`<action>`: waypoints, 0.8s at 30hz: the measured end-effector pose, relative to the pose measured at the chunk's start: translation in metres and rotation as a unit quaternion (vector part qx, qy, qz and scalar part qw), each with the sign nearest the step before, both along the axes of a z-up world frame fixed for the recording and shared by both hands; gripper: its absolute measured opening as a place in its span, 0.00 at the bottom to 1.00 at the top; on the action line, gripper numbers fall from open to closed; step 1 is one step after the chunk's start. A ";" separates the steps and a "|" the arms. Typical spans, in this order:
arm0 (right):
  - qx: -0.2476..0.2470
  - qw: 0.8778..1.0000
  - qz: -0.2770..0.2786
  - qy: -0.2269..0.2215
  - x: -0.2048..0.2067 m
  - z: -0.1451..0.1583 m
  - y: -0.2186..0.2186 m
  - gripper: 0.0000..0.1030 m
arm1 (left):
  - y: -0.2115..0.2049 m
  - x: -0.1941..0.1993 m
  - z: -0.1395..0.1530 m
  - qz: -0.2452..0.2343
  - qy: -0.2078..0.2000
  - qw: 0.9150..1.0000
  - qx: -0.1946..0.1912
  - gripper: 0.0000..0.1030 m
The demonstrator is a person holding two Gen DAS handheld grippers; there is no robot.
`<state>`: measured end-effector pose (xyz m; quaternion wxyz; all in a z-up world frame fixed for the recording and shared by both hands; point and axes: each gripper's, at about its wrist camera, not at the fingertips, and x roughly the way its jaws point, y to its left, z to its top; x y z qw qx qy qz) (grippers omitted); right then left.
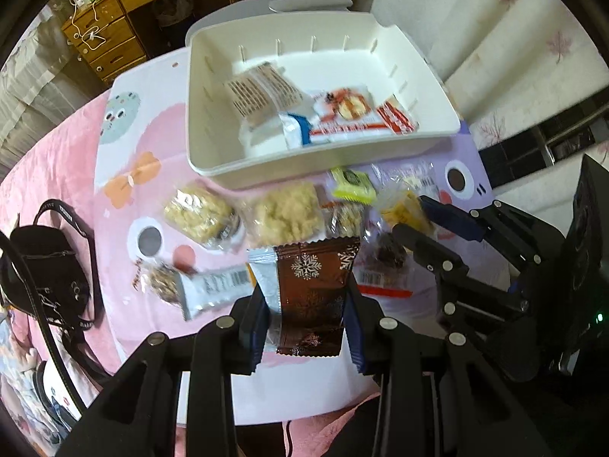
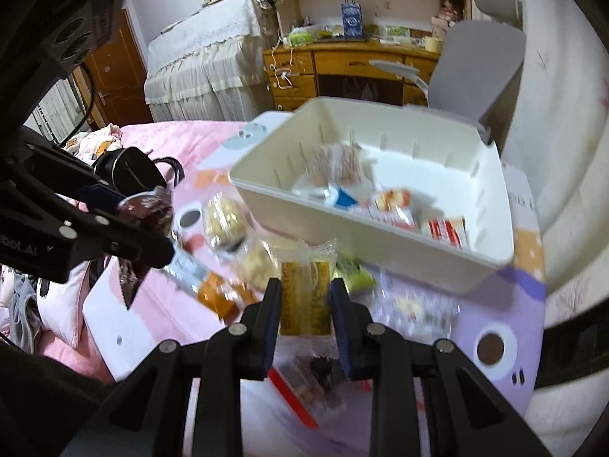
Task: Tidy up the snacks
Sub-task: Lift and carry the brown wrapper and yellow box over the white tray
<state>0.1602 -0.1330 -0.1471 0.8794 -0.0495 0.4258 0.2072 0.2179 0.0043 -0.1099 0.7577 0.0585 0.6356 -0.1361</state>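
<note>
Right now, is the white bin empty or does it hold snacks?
Partly filled: the white bin holds several wrapped snack packets on its floor, with bare floor left.

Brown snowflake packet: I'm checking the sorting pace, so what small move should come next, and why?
Probably carry it forward over the white bin and let go. The left gripper is shut on the brown snowflake packet, held clear above the loose snacks, and the bin already holds sorted packets. The right gripper, shut on a yellow packet, could follow.
</note>
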 end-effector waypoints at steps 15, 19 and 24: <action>-0.009 0.998 -0.049 -0.046 0.058 0.036 0.043 0.26 | 0.045 0.087 0.009 0.000 -0.035 0.999 -0.042 0.32; -0.018 0.996 -0.074 -0.051 0.075 0.035 0.048 0.26 | 0.049 0.107 0.001 -0.005 -0.048 0.996 -0.069 0.32; -0.028 0.993 -0.101 -0.057 0.090 0.029 0.049 0.26 | 0.052 0.126 -0.012 -0.006 -0.063 0.993 -0.103 0.32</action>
